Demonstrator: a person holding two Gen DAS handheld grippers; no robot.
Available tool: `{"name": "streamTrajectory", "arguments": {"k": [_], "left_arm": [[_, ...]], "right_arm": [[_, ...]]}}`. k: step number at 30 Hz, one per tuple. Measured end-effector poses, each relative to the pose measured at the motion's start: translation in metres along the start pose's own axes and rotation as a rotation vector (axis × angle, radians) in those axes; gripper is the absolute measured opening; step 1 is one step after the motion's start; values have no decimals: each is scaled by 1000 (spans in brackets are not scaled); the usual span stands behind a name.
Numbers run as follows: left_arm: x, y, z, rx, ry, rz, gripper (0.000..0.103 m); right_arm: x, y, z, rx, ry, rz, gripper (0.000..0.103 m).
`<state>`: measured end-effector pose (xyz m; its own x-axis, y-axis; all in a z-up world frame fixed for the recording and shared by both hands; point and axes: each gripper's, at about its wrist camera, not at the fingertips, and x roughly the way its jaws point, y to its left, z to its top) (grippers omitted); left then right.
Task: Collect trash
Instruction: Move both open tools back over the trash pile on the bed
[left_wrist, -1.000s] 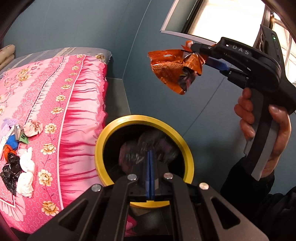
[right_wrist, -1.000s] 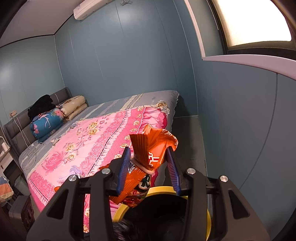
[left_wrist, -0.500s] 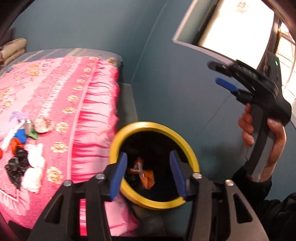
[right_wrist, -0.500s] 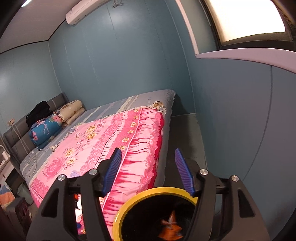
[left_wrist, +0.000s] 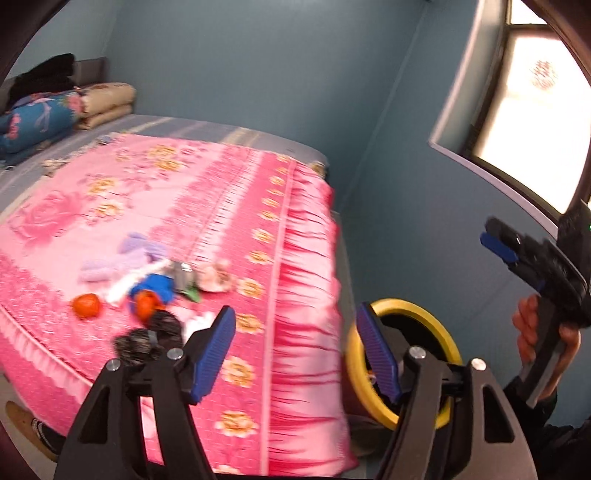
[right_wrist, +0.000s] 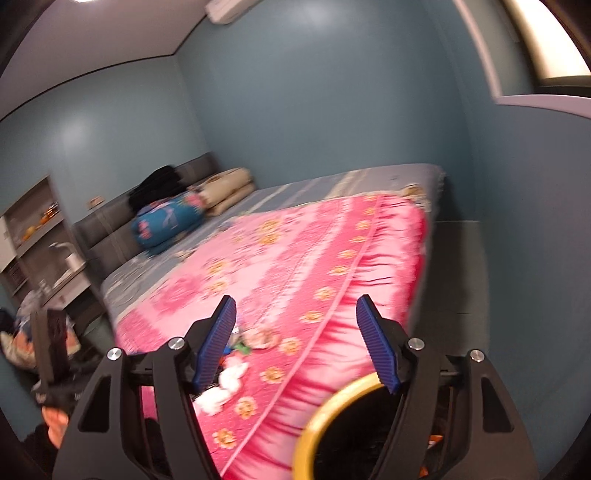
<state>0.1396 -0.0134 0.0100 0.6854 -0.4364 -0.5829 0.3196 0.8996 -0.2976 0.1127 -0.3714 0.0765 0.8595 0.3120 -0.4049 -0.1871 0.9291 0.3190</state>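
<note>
Pink bedspread (left_wrist: 207, 206) carries the remaining trash pile (left_wrist: 147, 284) near its front edge, left of the bin. Left gripper (left_wrist: 297, 354) has just opened, empty, now turned from bin to bed. Yellow-rimmed bin (left_wrist: 410, 358) on the floor holds the dropped orange wrapper. Right gripper (right_wrist: 295, 345), jaws just opened, nothing between them. Next pick likely from the pile.

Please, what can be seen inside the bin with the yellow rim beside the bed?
In the bin, a small orange scrap shows at its right side in the right wrist view. The rest of the inside is dark and partly covered by the tongs, so other contents cannot be seen.
</note>
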Motion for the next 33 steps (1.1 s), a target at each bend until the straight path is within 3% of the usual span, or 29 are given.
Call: {"name": "streamTrajectory", "arguments": {"k": [10,18,33], "left_arm": [[-18,90,4,-109,-34,151,68],[-12,153,-7,-205,-10,212,71],[24,249,-21,-340,38,299,85]], "right_arm": [[70,69,-25,-86,136,124,65],[125,114,-53,-144,228,178,65],[250,153,-118,-162,468,141,76]]}}
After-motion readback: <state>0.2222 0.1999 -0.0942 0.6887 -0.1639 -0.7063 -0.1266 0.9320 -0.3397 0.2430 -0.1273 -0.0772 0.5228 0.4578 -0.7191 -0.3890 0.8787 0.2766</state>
